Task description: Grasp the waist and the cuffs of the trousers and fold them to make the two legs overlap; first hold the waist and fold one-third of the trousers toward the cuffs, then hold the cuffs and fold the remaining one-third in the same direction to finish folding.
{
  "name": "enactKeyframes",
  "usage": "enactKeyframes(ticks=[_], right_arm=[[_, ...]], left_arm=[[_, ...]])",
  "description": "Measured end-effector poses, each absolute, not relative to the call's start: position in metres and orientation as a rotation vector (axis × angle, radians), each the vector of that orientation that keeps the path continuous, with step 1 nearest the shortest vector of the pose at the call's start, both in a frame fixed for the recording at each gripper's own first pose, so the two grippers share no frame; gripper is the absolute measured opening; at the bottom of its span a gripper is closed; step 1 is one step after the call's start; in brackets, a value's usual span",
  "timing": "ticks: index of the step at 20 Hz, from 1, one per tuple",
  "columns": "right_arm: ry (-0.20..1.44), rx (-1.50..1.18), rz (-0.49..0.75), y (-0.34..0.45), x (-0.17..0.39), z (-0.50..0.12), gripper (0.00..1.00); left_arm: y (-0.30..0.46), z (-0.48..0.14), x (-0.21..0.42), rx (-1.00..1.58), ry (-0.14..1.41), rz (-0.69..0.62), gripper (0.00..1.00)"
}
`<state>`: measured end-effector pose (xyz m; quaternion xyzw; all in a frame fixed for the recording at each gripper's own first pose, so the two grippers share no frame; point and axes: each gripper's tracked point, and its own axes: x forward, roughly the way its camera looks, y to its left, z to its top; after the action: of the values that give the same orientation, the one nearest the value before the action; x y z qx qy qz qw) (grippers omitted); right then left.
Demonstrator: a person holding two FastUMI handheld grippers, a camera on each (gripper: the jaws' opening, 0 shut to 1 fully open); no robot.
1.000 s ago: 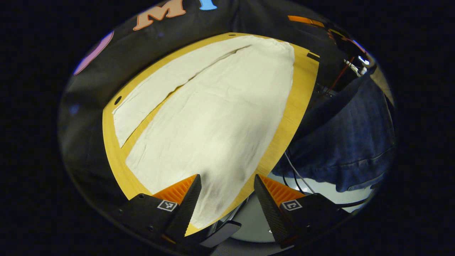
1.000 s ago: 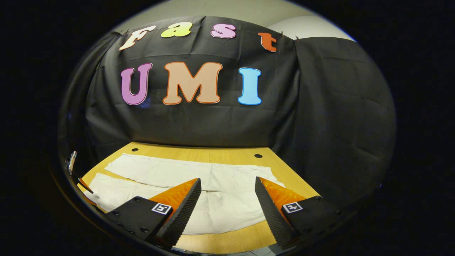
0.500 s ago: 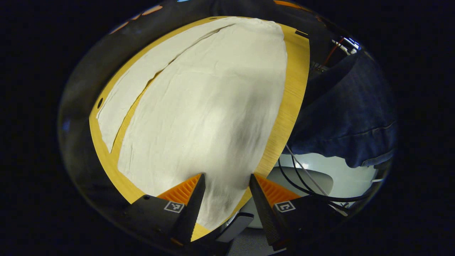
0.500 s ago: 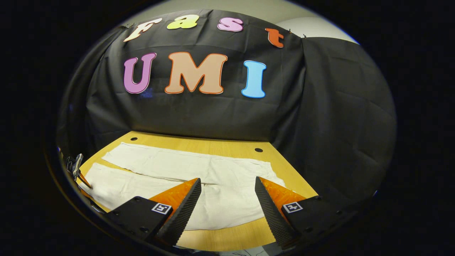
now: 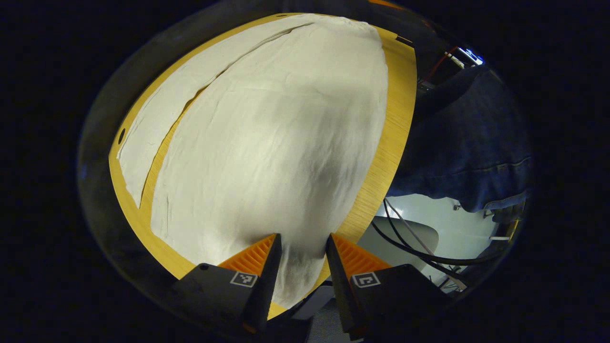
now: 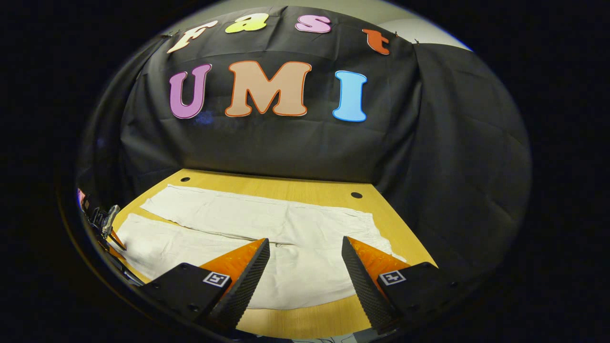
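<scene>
The cream-white cloth trousers (image 5: 267, 138) lie spread flat on the yellow wooden table (image 5: 398, 128), both legs side by side with a narrow strip of table showing between them.

In the left gripper view, the left hand-held gripper (image 5: 302, 238) hovers at the cuff end of the nearer leg. Its two fingers are parted by a small gap, with the cuff hem lying directly under and between them near the table's edge. Whether the fingers touch the cloth cannot be told, and nothing is pinched. Beside the table stands a person in dark blue denim (image 5: 472, 152), and black cables (image 5: 410, 243) trail over the pale floor below.

In the right gripper view, the trousers (image 6: 248, 228) stretch across the table (image 6: 305, 314) from left to right. The right hand-held gripper (image 6: 305, 245) hangs released, fingers wide apart, above the nearer front edge of the waist part, clear of the cloth. The far leg lies beyond it, toward the black cloth wall (image 6: 295, 143).
</scene>
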<state>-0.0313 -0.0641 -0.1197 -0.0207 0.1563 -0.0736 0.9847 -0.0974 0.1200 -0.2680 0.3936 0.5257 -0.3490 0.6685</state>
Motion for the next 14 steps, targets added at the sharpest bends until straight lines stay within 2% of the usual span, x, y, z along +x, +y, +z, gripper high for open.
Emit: enactKeyframes(ticks=[2,4,5,7,14], right_arm=[[0.329,-0.044,-0.116,-0.067,-0.027,-0.122,0.98],[0.354,-0.032,-0.084,-0.072,-0.023,-0.127,0.98],[0.368,-0.018,-0.067,-0.075,-0.023,-0.131,0.99],[0.388,0.001,-0.039,-0.083,-0.021,-0.137,0.97],[0.531,-0.083,0.073,-0.130,-0.021,-0.179,0.98]], left_arm=[[0.121,-0.265,-0.093,0.886,1.195,-0.772,0.47],[0.125,-0.266,-0.089,0.873,1.211,-0.738,0.31],[0.126,-0.264,-0.087,0.871,1.219,-0.726,0.18],[0.125,-0.264,-0.084,0.872,1.224,-0.721,0.00],[0.126,-0.266,-0.082,0.887,1.237,-0.711,0.00]])
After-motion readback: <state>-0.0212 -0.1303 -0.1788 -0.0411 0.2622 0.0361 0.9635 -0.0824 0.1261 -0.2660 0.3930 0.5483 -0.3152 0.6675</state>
